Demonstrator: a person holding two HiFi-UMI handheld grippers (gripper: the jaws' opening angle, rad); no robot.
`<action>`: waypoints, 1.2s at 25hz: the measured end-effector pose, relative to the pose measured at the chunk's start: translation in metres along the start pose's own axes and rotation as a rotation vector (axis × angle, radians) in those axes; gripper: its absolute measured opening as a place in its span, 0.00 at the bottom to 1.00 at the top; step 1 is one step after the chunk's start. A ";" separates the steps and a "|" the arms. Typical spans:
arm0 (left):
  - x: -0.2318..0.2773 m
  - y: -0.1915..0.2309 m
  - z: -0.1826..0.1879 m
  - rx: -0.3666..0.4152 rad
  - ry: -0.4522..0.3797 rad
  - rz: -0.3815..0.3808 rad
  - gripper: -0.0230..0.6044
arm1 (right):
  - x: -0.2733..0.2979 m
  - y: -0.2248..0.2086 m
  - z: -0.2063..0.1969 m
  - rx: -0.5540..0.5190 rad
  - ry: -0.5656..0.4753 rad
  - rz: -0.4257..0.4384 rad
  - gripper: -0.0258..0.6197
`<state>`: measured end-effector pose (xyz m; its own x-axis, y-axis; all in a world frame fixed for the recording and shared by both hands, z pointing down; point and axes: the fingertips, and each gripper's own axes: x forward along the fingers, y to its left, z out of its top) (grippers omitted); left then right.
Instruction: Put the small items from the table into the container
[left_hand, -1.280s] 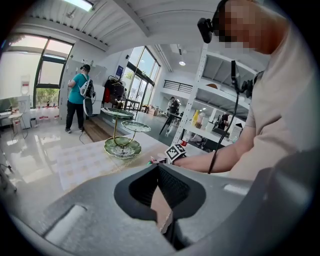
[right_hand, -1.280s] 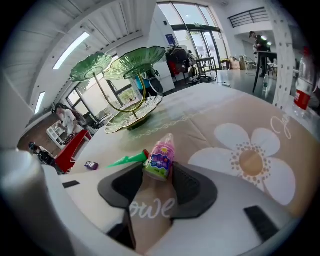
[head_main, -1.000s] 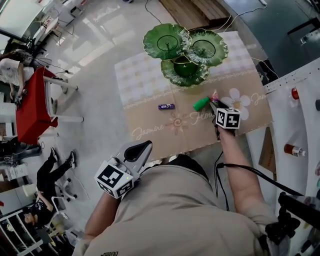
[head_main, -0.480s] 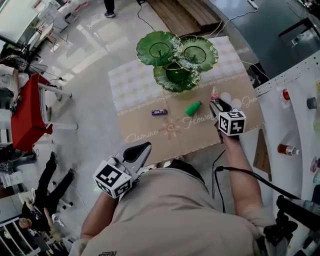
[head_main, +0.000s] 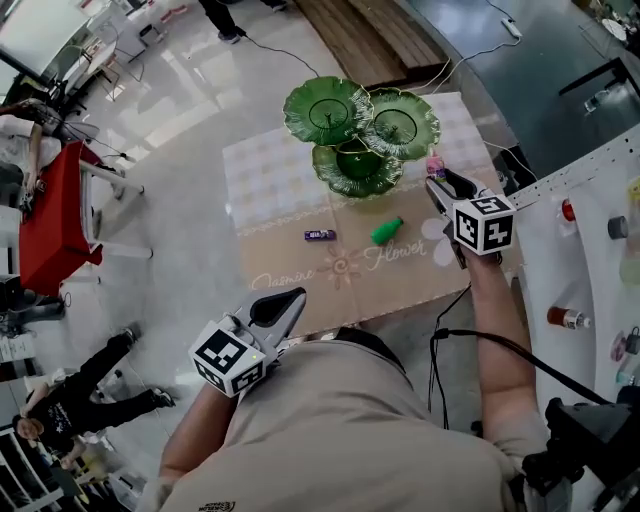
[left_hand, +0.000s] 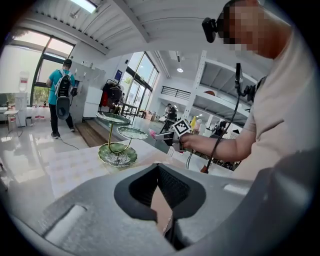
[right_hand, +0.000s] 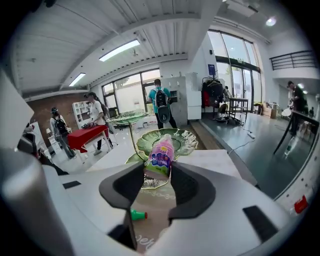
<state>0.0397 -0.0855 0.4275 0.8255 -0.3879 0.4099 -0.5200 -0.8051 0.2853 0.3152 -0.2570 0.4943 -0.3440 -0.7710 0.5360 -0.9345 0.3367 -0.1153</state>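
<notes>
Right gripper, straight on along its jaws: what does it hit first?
Most likely a green leaf-shaped plate of the tiered stand. It sits directly behind the pink bottle clamped in the right gripper. The gap to the plate is hard to judge.

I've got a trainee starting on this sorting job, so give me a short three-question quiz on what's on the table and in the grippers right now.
1. True or false: the right gripper is shut on the pink bottle.
2. How many small items lie loose on the table?
3. What is between the jaws of the left gripper? A the pink bottle. B nothing. C a red cup.

Key
1. True.
2. Two: the green bottle and the purple packet.
3. B.
</notes>
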 end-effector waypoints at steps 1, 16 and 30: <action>-0.001 0.001 0.000 -0.003 -0.004 0.007 0.05 | 0.005 -0.002 0.008 -0.022 0.003 0.004 0.31; -0.040 0.021 -0.015 -0.083 -0.041 0.180 0.05 | 0.099 -0.042 0.059 -0.236 0.175 0.012 0.31; -0.056 0.031 -0.022 -0.107 -0.052 0.233 0.05 | 0.133 -0.057 0.052 -0.343 0.298 -0.074 0.31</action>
<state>-0.0276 -0.0787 0.4321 0.6895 -0.5821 0.4309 -0.7153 -0.6404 0.2797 0.3177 -0.4065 0.5290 -0.1895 -0.6272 0.7555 -0.8540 0.4850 0.1885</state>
